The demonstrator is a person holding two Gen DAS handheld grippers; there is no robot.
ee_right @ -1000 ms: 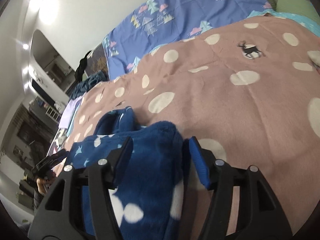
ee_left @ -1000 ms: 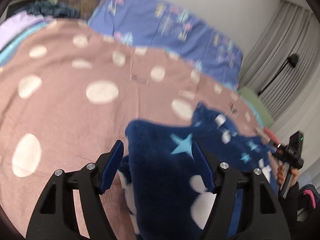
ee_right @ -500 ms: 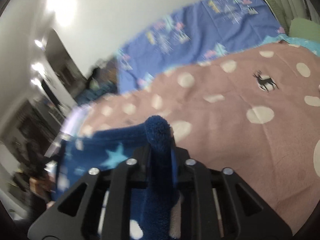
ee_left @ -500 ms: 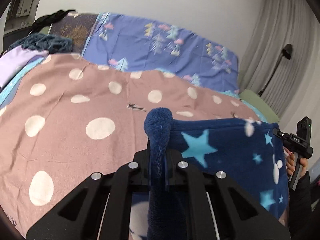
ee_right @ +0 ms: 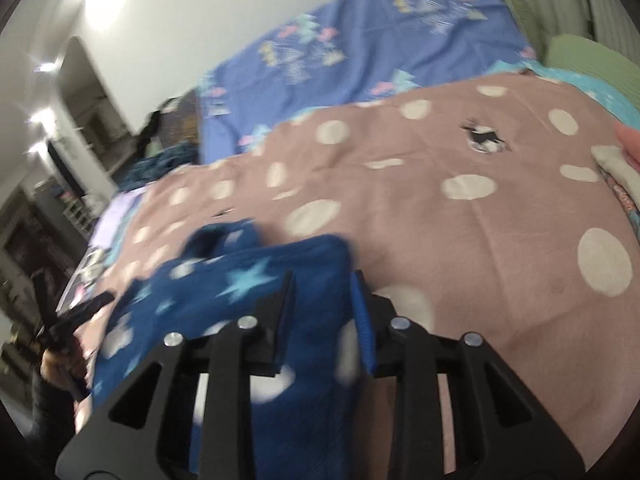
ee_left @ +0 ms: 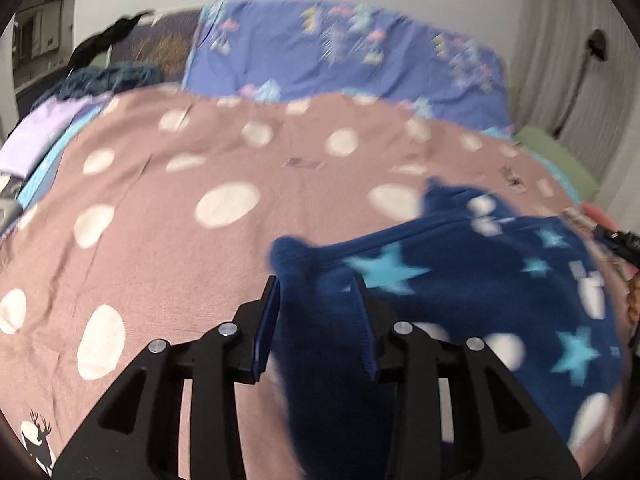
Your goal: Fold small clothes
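Left gripper (ee_left: 316,300) jaws opening, right gripper (ee_right: 322,298) part-open; dark blue star-print fleece garment (ee_left: 460,292) between both, grip unclear; pink dotted bedspread (ee_left: 160,216) beneath.

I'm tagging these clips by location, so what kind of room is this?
Most likely a bedroom: a bed under a pink spotted cover, a blue patterned pillow against the wall, and curtains at the side.
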